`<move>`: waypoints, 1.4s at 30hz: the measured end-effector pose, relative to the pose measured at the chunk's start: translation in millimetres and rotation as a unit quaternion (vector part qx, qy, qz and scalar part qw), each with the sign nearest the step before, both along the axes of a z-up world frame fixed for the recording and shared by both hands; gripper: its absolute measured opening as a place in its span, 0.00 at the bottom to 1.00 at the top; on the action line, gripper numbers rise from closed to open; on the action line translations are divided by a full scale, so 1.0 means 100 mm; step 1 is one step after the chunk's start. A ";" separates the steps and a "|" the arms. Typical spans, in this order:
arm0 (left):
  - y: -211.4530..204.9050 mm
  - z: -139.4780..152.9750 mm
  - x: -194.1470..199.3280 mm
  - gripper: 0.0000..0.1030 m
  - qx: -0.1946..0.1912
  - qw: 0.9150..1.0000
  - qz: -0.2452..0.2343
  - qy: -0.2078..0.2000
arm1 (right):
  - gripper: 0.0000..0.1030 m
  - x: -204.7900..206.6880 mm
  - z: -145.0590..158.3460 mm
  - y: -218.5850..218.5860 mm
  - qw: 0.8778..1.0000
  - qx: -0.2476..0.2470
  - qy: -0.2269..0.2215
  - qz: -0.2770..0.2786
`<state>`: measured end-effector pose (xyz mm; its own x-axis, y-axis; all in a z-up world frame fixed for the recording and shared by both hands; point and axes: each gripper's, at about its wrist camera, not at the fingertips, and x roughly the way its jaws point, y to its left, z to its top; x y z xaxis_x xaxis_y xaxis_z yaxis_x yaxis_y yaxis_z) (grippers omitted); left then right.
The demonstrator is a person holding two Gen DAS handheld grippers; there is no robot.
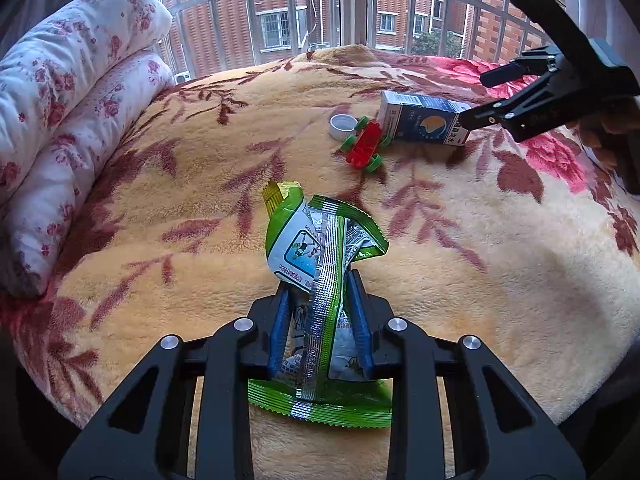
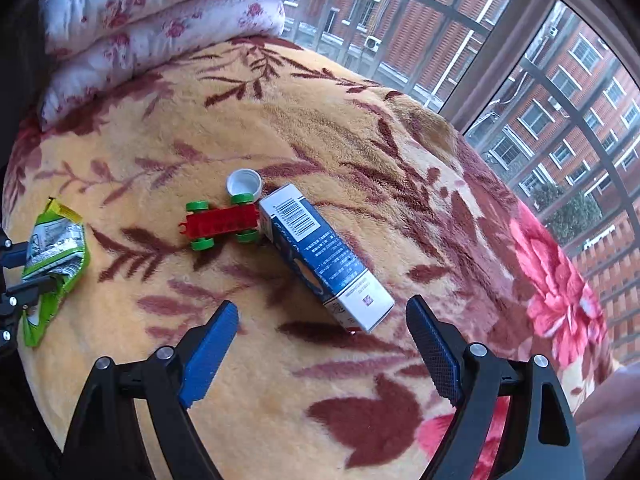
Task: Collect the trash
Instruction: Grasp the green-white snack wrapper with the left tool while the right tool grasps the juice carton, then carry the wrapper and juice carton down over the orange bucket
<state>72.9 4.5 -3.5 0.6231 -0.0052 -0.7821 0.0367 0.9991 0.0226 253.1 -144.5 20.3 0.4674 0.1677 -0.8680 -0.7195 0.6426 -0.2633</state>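
My left gripper point(image 1: 320, 300) is shut on a crumpled green and silver snack wrapper point(image 1: 320, 248), held just above the blanket; the wrapper also shows in the right wrist view point(image 2: 56, 252) at the far left. My right gripper point(image 2: 320, 328) is open and empty, its blue pads on either side of the near end of a blue and white carton point(image 2: 324, 256) lying on the blanket. In the left wrist view the carton point(image 1: 420, 118) lies at the upper right with the right gripper point(image 1: 486, 98) over it. A white bottle cap point(image 2: 244, 182) lies beside the carton.
A red toy car with green wheels point(image 2: 222, 222) lies between the cap and carton. A yellow floral blanket point(image 2: 280, 128) covers the bed. Folded floral quilts point(image 1: 72, 80) are stacked at the left. A barred window point(image 1: 300, 8) stands behind the bed.
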 end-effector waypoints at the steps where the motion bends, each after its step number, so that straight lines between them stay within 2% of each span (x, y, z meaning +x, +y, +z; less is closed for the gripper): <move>1: 0.00 -0.01 0.01 0.26 -0.001 1.000 0.000 0.001 | 0.83 0.07 -0.04 0.04 1.000 -0.017 0.001 0.008; 3: 0.01 -0.02 0.02 0.26 -0.003 1.000 0.000 0.003 | 0.87 0.18 -0.16 0.11 0.998 -0.055 0.000 0.027; 6: 0.03 -0.04 0.03 0.26 -0.006 1.000 0.001 0.007 | 0.87 0.32 -0.36 0.24 0.993 -0.101 0.002 0.057; 10: 0.05 -0.06 0.06 0.26 -0.010 1.000 0.001 0.010 | 0.81 0.48 -0.51 0.39 0.990 -0.117 -0.006 0.074; 12: 0.04 -0.07 0.07 0.26 -0.007 1.000 0.001 0.011 | 0.71 0.55 -0.57 0.43 0.989 -0.128 -0.003 0.078; 14: 0.04 -0.08 0.08 0.26 -0.007 1.000 0.000 0.012 | 0.39 0.60 -0.62 0.44 0.988 -0.129 0.022 0.078; 15: 0.05 -0.08 0.08 0.26 -0.007 1.000 0.000 0.012 | 0.33 0.61 -0.64 0.43 0.988 -0.128 0.034 0.075; 16: 0.05 -0.08 0.09 0.26 -0.008 1.000 0.001 0.013 | 0.31 0.61 -0.65 0.43 0.989 -0.127 0.041 0.069; 20: 0.05 -0.10 0.12 0.26 -0.009 1.000 0.004 0.013 | 0.30 0.54 -0.65 0.31 0.991 -0.124 0.035 0.022; 23: 0.04 -0.12 0.14 0.26 -0.005 1.000 0.006 0.013 | 0.30 0.44 -0.54 0.16 0.996 -0.081 0.040 -0.017; 25: 0.04 -0.12 0.14 0.26 -0.003 1.000 0.007 0.010 | 0.30 0.37 -0.42 0.02 0.997 -0.027 0.049 -0.053; 27: 0.03 -0.13 0.14 0.26 0.000 1.000 0.009 0.008 | 0.30 0.27 -0.28 -0.16 0.992 0.037 0.060 -0.101; 29: 0.03 -0.13 0.13 0.26 -0.001 1.000 0.012 0.005 | 0.30 0.11 -0.18 -0.37 0.978 0.116 0.083 -0.151; 31: 0.03 -0.13 0.11 0.26 -0.001 1.000 0.012 -0.001 | 0.30 -0.14 -0.13 -0.54 0.959 0.180 0.098 -0.195; 33: 0.03 -0.13 0.10 0.26 0.000 1.000 0.010 -0.005 | 0.30 -0.44 -0.12 -0.65 0.945 0.224 0.101 -0.218; 36: 0.03 -0.12 0.08 0.26 -0.003 1.000 0.007 -0.011 | 0.30 -0.88 -0.16 -0.74 0.936 0.236 0.074 -0.248; 39: 0.07 -0.10 0.09 0.24 -0.019 1.000 0.003 -0.014 | 0.30 -1.29 -0.18 -0.75 0.936 0.226 0.029 -0.267; 42: 0.08 -0.05 0.10 0.23 -0.026 1.000 0.003 -0.015 | 0.30 -1.58 -0.15 -0.83 0.921 0.257 0.003 -0.294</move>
